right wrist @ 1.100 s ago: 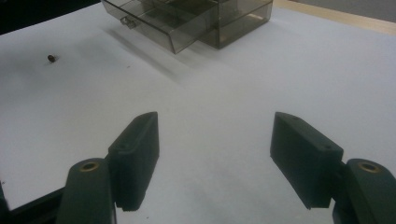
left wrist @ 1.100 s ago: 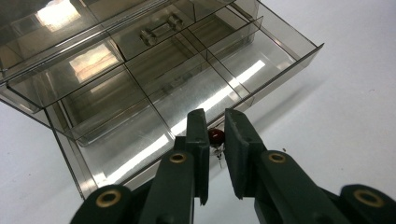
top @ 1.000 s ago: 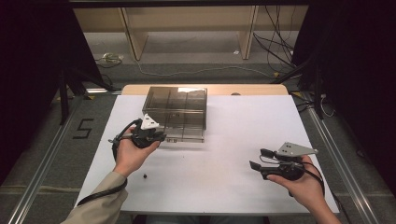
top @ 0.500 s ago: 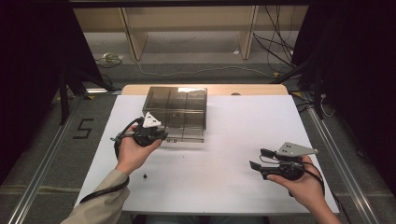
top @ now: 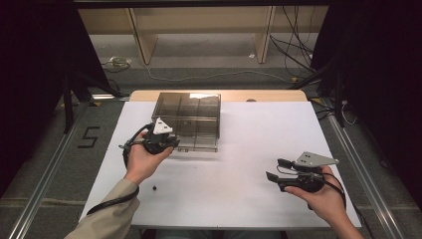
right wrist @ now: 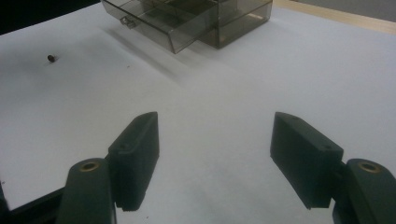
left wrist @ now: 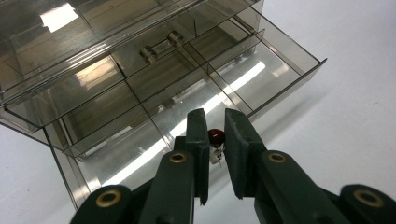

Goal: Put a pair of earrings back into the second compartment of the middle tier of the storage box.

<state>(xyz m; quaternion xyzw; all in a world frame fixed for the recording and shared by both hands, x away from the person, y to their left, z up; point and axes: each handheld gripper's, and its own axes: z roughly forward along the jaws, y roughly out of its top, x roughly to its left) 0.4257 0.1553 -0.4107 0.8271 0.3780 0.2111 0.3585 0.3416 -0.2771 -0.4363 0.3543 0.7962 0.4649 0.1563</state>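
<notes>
**Left gripper holds a small red-headed piece over the open drawer**

A smoky, see-through drawer box point(top: 188, 117) stands toward the far edge of the white bench point(top: 239, 199), left of its middle. Its lower drawer point(left wrist: 196, 93) is pulled out toward the person and is split by thin walls into several compartments; a small handle shows on the drawer front in the right gripper view.

The left gripper point(left wrist: 215, 140) is held in the person's left hand point(top: 142, 162) at the near left corner of the box, above the pulled-out drawer. In the left gripper view its jaws stand nearly together and pinch a small piece point(left wrist: 215, 138) with a dark red, rounded head and a pale part below it. The piece sits between the two pads near their tips, over one of the front compartments of the drawer; whether it touches the drawer floor cannot be told.

The right gripper point(top: 278, 169) is in the person's right hand point(top: 323, 196) near the bench's near right corner, well apart from the box. Its jaws stand wide apart with nothing between them, pointing across the bare bench toward the box.

A second small dark piece point(top: 155, 187) lies loose on the bench near the left forearm, apart from the box.
</notes>
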